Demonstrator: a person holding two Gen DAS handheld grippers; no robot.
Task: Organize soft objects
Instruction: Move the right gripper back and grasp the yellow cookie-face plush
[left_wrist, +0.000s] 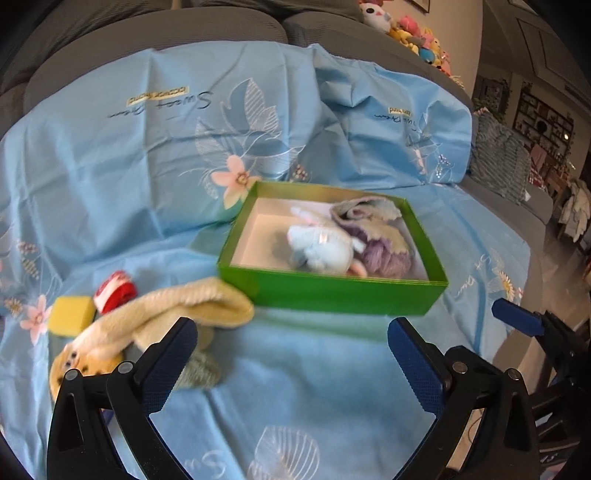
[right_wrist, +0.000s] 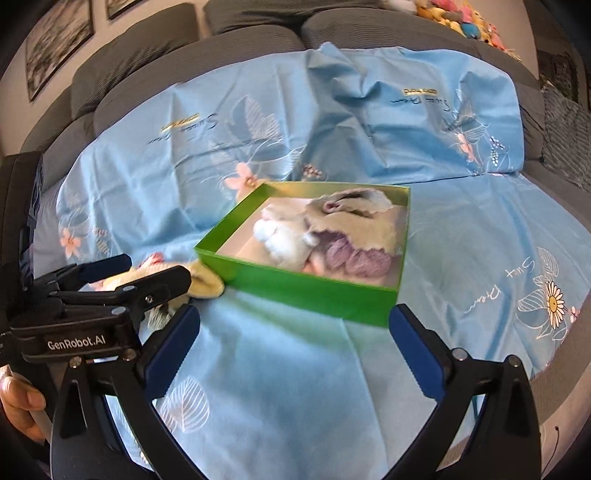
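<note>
Two grippers hang side by side above the blue floral sheet (left_wrist: 110, 166) that covers the grey sofa (right_wrist: 155, 55), both tilted downward toward the green box (left_wrist: 332, 291). We see the left gripper (left_wrist: 291, 354) with its jaws spread wide and nothing between them, and the right gripper (right_wrist: 295, 341) standing just as wide, likewise empty. In the right wrist view a hand (right_wrist: 22, 402) grips the left tool's handle at the lower left edge. Inside the box lie a pale blue plush toy (left_wrist: 321, 247) and a purple and cream knitted piece (left_wrist: 384, 240), touching each other. Just left of the box, on the sheet, we find a cream fleece item (left_wrist: 177, 310), a yellow sponge block (left_wrist: 72, 315) and a red and white roll (left_wrist: 114, 291).
</note>
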